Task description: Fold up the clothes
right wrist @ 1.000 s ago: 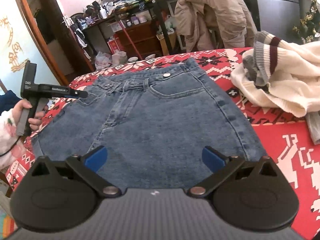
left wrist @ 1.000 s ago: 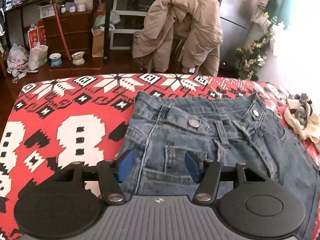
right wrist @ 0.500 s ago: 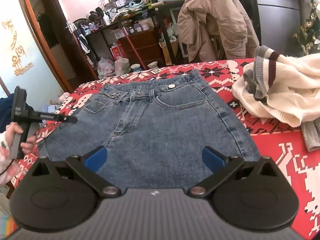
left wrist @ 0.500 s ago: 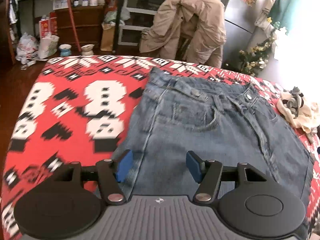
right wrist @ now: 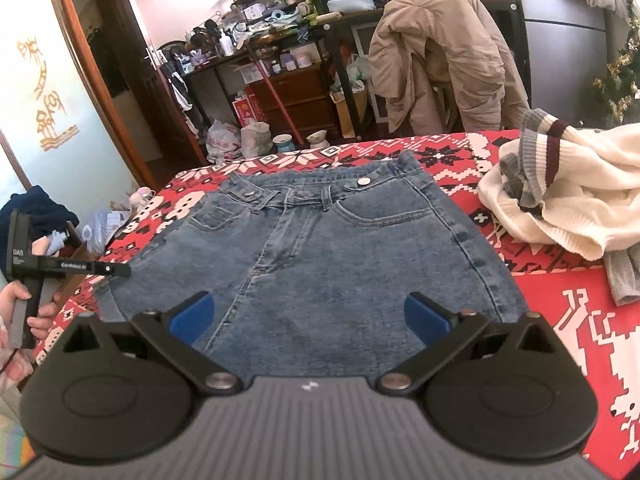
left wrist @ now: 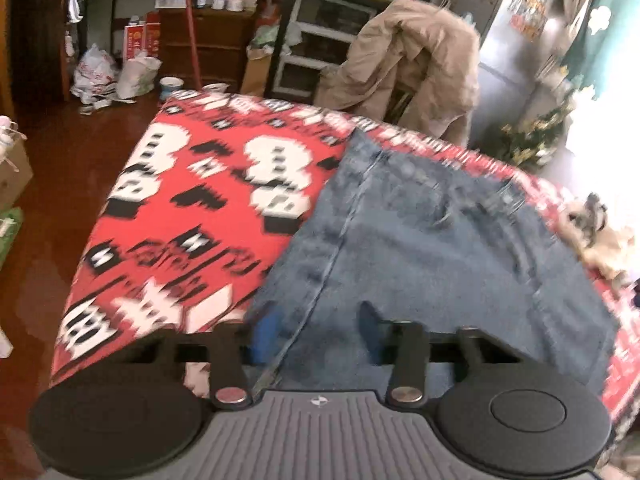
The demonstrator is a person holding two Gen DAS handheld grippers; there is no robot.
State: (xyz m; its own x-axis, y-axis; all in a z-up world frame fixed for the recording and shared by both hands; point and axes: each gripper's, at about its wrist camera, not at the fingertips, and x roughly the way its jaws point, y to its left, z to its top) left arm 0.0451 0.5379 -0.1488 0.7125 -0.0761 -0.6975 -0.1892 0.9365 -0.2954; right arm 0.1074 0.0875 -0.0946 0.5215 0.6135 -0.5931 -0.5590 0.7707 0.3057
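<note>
A pair of blue denim shorts (right wrist: 320, 248) lies flat on the red patterned tablecloth (right wrist: 560, 320), waistband at the far side. In the blurred left wrist view my left gripper (left wrist: 318, 332) hovers over the left hem corner of the denim shorts (left wrist: 420, 248). Its jaws are closing with the side seam between the blue pads (left wrist: 266, 332), and a wide gap remains. The right wrist view shows the left gripper (right wrist: 120, 270) side-on at that corner, held by a hand (right wrist: 24, 312). My right gripper (right wrist: 308, 316) stands wide open above the near hem, holding nothing.
A white knit sweater (right wrist: 568, 200) with grey and maroon cuffs lies bunched to the right of the shorts. A chair draped with a beige coat (right wrist: 440, 60) stands past the table's far edge. The table's left edge (left wrist: 100, 240) drops to a brown floor.
My left gripper has drawn back along the shorts' left side, from the waistband to the hem corner, and its jaws have narrowed. The right gripper has lifted slightly and stays wide open.
</note>
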